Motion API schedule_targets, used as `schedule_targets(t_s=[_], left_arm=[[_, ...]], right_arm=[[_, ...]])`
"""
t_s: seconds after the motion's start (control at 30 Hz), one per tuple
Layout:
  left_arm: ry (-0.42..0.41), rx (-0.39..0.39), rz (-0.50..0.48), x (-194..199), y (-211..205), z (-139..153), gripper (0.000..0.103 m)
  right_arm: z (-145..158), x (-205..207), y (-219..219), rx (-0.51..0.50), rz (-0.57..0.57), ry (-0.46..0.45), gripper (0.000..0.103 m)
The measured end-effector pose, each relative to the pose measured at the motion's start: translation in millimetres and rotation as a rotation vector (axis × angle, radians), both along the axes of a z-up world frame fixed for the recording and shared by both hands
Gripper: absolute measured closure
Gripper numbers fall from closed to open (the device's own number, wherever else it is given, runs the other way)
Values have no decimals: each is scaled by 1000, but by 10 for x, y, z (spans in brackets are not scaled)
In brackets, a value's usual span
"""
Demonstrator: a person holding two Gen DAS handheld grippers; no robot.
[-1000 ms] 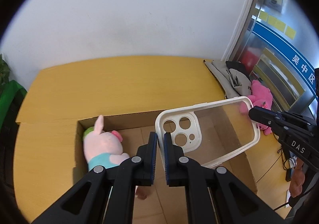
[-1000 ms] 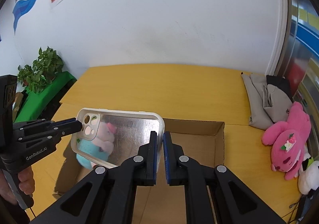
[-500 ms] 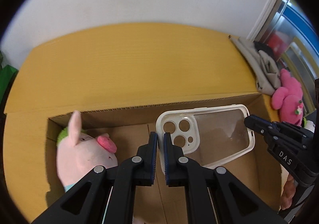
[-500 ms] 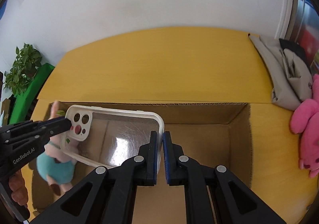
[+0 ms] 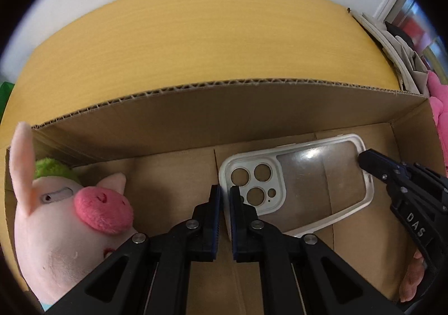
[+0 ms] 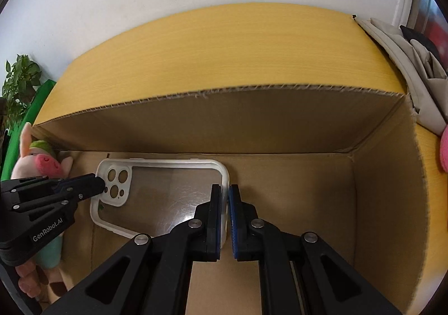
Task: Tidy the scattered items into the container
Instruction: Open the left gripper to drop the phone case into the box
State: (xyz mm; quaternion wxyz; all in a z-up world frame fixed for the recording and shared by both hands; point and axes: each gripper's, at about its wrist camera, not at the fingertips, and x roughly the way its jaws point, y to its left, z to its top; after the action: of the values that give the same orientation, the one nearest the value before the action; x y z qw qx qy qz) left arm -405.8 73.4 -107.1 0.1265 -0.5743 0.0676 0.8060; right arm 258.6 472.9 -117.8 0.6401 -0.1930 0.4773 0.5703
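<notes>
A clear phone case with a white rim [image 5: 302,183] is held low inside the open cardboard box [image 5: 212,107], near its floor. My left gripper [image 5: 226,194] is shut on the case's camera-hole end. My right gripper [image 6: 225,193] is shut on the opposite end of the case [image 6: 168,191]. Each gripper shows in the other's view: the right one at the case's far end in the left wrist view [image 5: 364,159], the left one by the camera holes in the right wrist view [image 6: 98,184]. A pink pig plush [image 5: 64,214] lies in the box's left end.
The box stands on a yellow wooden table [image 6: 224,51]. Grey clothing [image 6: 414,62] and a pink plush [image 5: 439,116] lie beyond the box's right wall. A green plant [image 6: 16,85] stands off the table's left side.
Both grippers have lowered the phone case together from above the box rim down into the box, close to its floor. Both stay shut on it.
</notes>
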Motion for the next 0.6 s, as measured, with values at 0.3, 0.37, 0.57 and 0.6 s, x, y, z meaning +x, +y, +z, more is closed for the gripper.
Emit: schedule_targets(t_s=[0.3,0.37,0.57,0.6], left_arm=[[17,-18,28,-55,-90,32,97],[12,24,41,-45,-178,63,97],[111,105,60,97,-363,446,86],[136,125,60,143,-399,544,81]], right_arm=[[-15,-72,1,19,11,0,96],[-15,-66,-24,31,19,9,95],[285,35,-262,130,6,53,38],[347,43,-316,142,4,64,28]])
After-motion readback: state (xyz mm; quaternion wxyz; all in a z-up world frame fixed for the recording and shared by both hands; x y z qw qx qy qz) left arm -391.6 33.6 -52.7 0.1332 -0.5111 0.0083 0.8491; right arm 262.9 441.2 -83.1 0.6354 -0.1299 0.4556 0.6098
